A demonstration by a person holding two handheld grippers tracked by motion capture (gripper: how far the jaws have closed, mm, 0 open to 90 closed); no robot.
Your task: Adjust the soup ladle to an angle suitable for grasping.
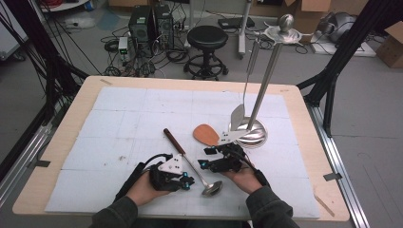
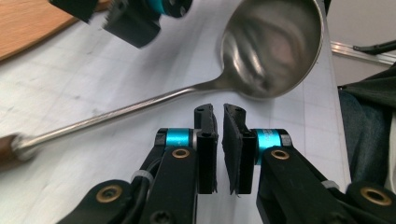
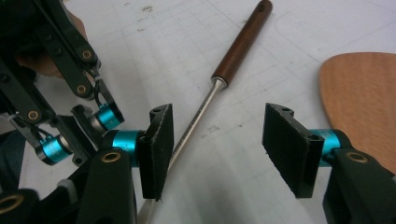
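Note:
A steel ladle (image 1: pixel 190 164) with a dark wooden handle lies slantwise on the white mat, its bowl (image 1: pixel 212 188) toward the person. My left gripper (image 1: pixel 190 182) sits just left of the bowl. In the left gripper view its jaws (image 2: pixel 219 109) stand a narrow slit apart with nothing between them, and the ladle bowl (image 2: pixel 273 46) lies right ahead. My right gripper (image 1: pixel 205 158) is on the other side of the stem. Its jaws (image 3: pixel 218 112) are wide open around the ladle stem (image 3: pixel 196 123), which runs close to the left pad (image 3: pixel 156 149) without being pinched.
A wooden spatula (image 1: pixel 206 134) lies just beyond the right gripper, its blade (image 3: pixel 364 93) beside the right jaw. A steel utensil stand (image 1: pixel 252 133) with a hanging turner (image 1: pixel 237 116) rises at centre right. The mat's left half (image 1: pixel 109 142) is bare.

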